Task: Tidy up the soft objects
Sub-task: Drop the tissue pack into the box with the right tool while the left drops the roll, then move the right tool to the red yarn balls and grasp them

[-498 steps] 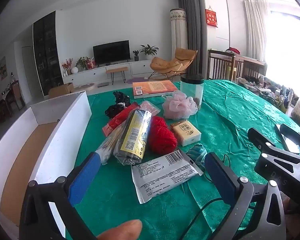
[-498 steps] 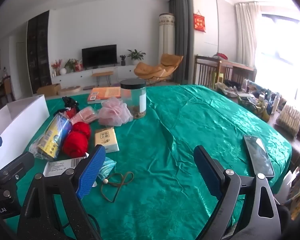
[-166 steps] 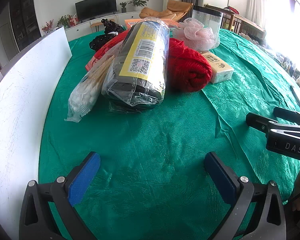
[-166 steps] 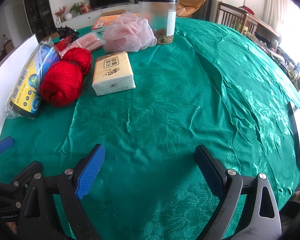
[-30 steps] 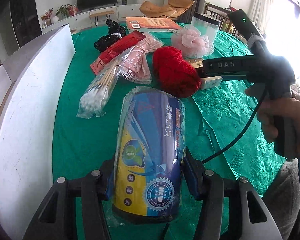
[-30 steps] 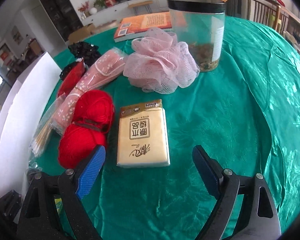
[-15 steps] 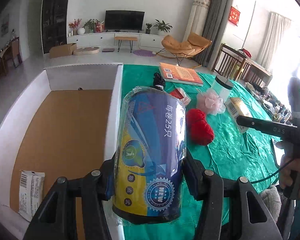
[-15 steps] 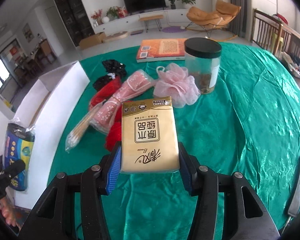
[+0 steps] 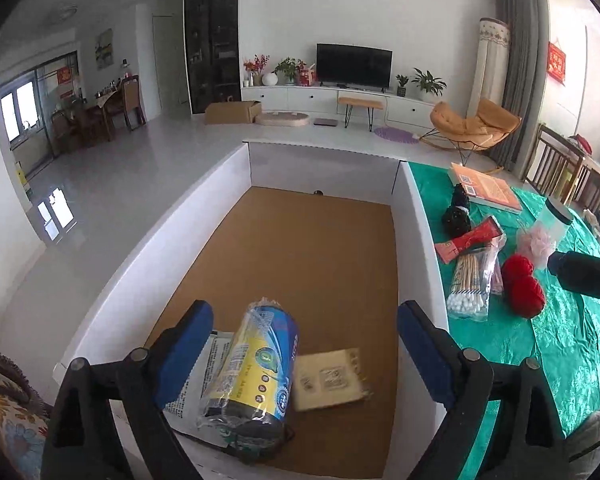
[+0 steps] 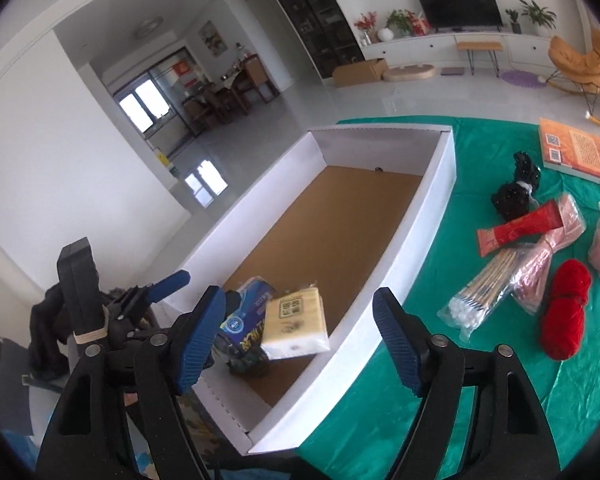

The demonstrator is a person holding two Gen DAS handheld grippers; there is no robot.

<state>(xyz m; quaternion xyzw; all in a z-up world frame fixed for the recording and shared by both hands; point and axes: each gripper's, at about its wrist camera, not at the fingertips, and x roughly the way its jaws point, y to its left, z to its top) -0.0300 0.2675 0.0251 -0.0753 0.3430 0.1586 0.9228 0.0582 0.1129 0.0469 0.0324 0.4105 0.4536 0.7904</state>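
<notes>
My left gripper (image 9: 300, 350) hangs over the white box (image 9: 420, 232). Its jaws are opening and nothing is between the pads. The blue and yellow roll of bags (image 9: 256, 372) lies below on the brown box floor, on a flat white packet (image 9: 198, 380). My right gripper (image 10: 298, 340) is also over the box (image 10: 416, 216). Its jaws are opening and the yellow tissue pack (image 10: 294, 328) sits loose between them, touching neither pad. In the left wrist view the tissue pack (image 9: 328, 380) is blurred, beside the roll.
On the green cloth right of the box lie red yarn (image 9: 522, 290), a bag of cotton swabs (image 9: 470, 284), a pink mesh puff (image 9: 536, 244), a red packet (image 9: 470, 238), a black bundle (image 9: 458, 212), an orange book (image 9: 486, 190) and a jar (image 9: 556, 220).
Both grippers swung left over the box and opened. The roll left the left pads and lies in the box. The tissue pack is free of the right pads.
</notes>
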